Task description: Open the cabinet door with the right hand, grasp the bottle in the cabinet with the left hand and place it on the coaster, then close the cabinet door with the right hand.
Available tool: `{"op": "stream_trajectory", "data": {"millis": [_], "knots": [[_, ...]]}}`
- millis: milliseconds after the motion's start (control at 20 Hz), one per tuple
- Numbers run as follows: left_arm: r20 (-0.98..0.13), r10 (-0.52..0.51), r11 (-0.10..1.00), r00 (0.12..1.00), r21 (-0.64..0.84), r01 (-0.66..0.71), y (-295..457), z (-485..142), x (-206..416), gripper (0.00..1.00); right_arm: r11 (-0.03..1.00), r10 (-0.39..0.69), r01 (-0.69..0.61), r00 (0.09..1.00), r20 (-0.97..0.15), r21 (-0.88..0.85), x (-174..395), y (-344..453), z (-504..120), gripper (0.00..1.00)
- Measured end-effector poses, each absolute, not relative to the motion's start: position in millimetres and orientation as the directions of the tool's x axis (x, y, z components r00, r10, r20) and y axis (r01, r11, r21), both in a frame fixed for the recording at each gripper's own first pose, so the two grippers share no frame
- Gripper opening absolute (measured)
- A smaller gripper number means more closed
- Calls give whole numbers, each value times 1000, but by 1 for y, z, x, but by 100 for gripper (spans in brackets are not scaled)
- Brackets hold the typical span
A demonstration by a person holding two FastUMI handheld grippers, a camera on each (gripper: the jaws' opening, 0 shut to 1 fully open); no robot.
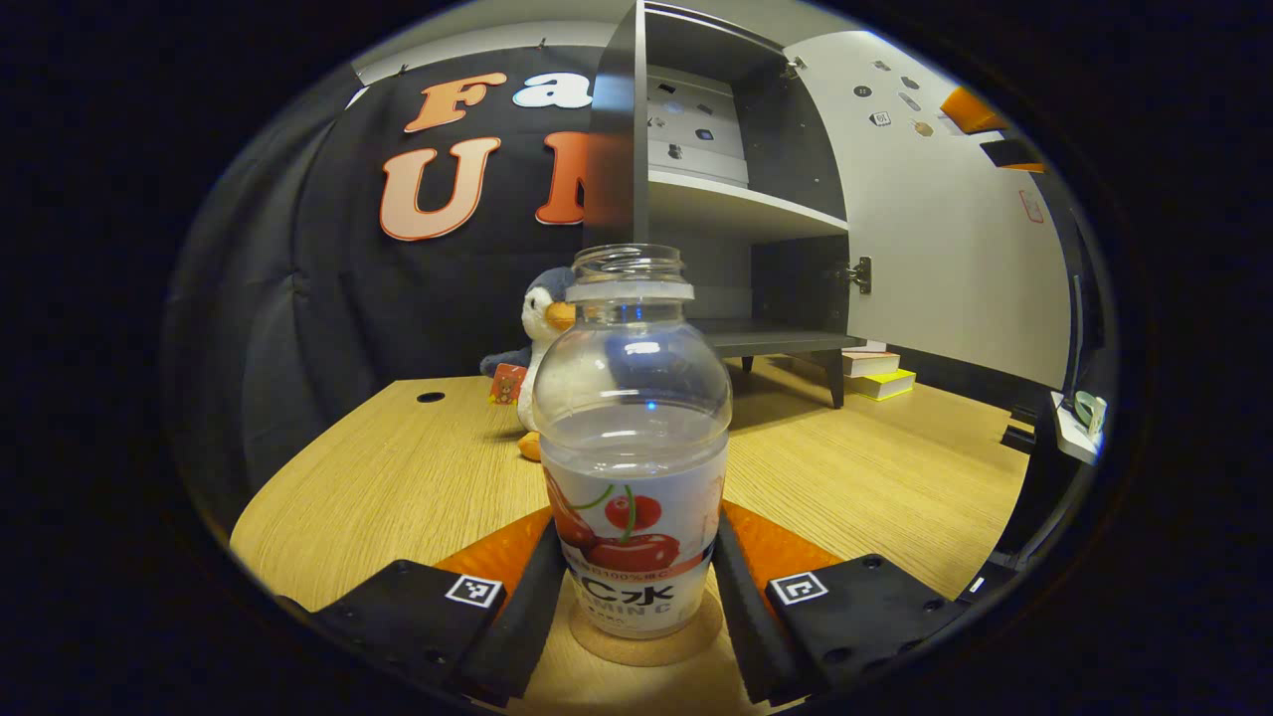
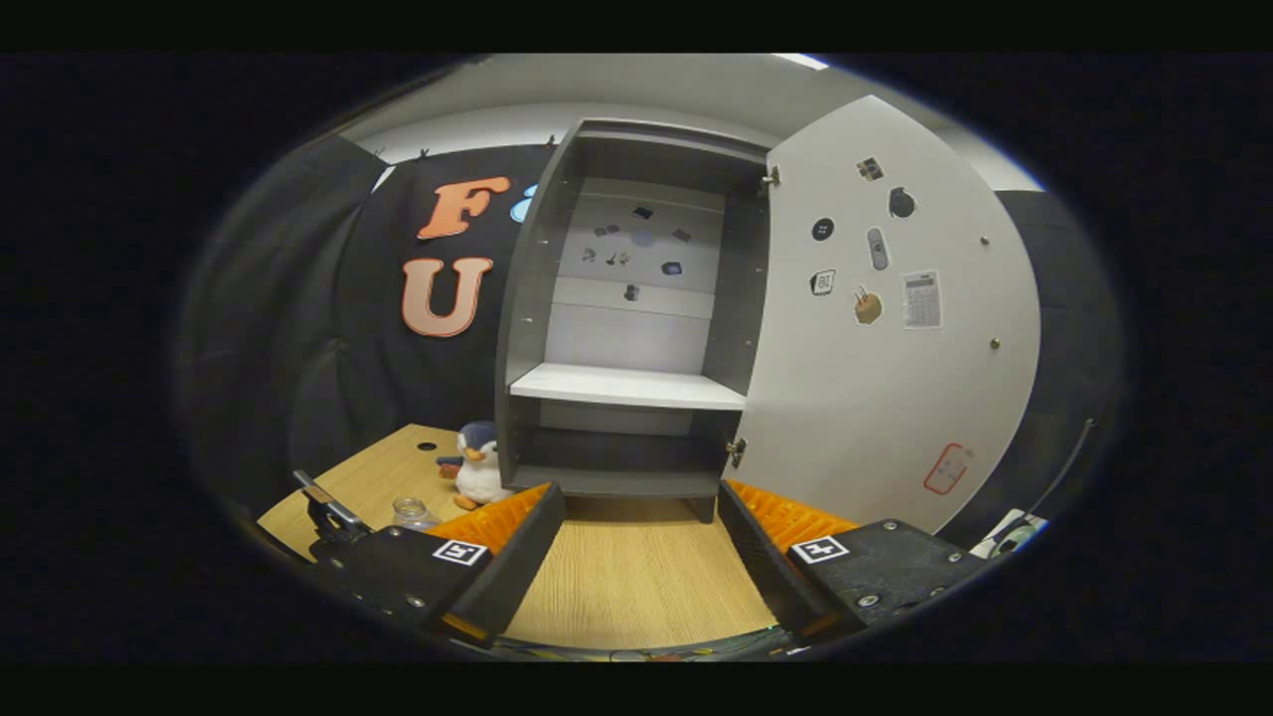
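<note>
Left gripper [image 1: 636, 597] with ridged inner panels behind two long fingers, blocky mounts studded with screws, a small square black-and-white marker on each mount, right gripper [image 2: 641, 557] built alike, same markers, screws, ribbed panels

Penguin toy [image 1: 545, 328]: body largely hidden behind the bottle [image 1: 633, 438] standing between the left gripper's [image 1: 633, 587] fingers.
Coaster [image 1: 646, 641]: only its rim visible beneath the bottle.
Bottle, right gripper view [image 2: 411, 512]: only its top visible beyond the left finger [image 2: 438, 577].
Door stickers [image 2: 920, 298]: too small to make out.
</note>
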State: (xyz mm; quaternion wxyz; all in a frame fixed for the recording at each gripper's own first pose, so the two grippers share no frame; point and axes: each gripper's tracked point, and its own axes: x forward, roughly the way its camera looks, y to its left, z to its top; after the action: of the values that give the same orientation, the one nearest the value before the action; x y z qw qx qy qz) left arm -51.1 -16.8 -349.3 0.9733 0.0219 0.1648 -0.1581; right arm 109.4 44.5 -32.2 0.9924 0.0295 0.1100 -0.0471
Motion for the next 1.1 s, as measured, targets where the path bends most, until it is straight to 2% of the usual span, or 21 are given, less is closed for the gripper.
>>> {"op": "stream_trajectory", "data": {"millis": [450,500,550,850,1100], "knots": [[-380,-264,956,886,19,293,-14,-356,-53,88,994,-83,94,974,-212,47,105,44,-29,95],[-375,-261,956,889,25,291,-13,-354,-51,95,994,-83,96,974,-212,49,104,44,-29,95],[-368,-264,956,892,25,293,-14,-350,-50,96,994,-84,97,974,-212,52,103,43,-29,95],[-323,-241,965,915,22,262,-16,-317,-34,96,991,-89,107,976,-200,79,102,41,-25,93],[-260,-247,966,934,16,260,-22,-270,-25,96,987,-116,131,980,-159,89,102,32,-14,95]]}}
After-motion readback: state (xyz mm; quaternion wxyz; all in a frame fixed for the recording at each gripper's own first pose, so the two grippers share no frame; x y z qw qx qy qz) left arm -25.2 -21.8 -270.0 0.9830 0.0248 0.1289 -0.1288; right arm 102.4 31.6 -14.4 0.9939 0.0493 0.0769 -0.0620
